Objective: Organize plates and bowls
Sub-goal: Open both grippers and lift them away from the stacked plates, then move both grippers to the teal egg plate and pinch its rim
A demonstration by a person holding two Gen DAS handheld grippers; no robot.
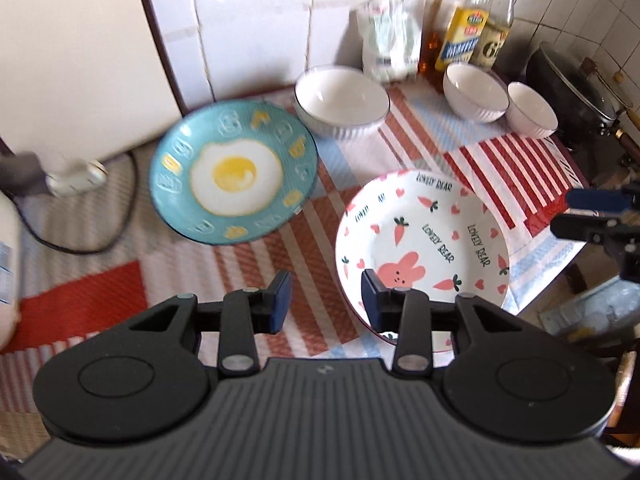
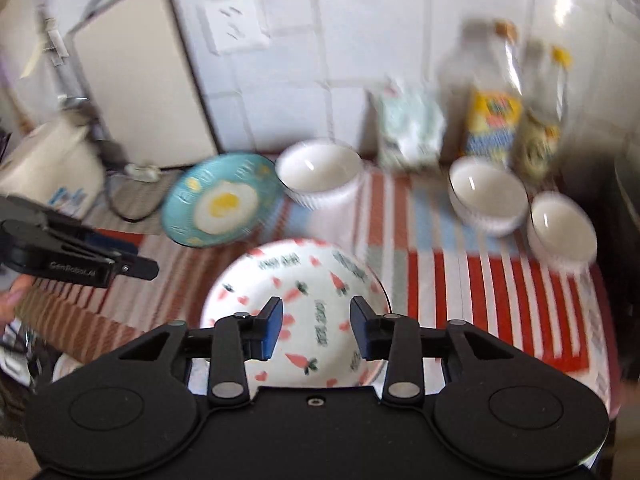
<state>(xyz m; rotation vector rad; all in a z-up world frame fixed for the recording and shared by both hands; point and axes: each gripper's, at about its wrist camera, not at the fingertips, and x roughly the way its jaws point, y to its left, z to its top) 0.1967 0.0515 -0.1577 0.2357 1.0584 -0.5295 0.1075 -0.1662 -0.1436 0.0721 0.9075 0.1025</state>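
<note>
A teal plate with a fried-egg picture [image 1: 234,174] [image 2: 220,200] lies at the back left of the striped cloth. A white plate with a pink rabbit and carrots [image 1: 424,240] [image 2: 296,308] lies at the front. A large white bowl [image 1: 342,100] [image 2: 320,174] stands behind them, and two smaller white bowls [image 1: 474,90] [image 1: 530,108] [image 2: 486,194] [image 2: 562,232] stand at the back right. My left gripper [image 1: 325,302] is open and empty, above the cloth beside the rabbit plate's left edge. My right gripper [image 2: 316,328] is open and empty above the rabbit plate.
Oil and sauce bottles [image 1: 464,24] [image 2: 496,108] and a white packet [image 1: 390,40] stand against the tiled wall. A white board [image 2: 136,76] leans at the back left beside a white appliance [image 2: 48,164] with a cord. A dark pot [image 1: 576,92] sits at the far right.
</note>
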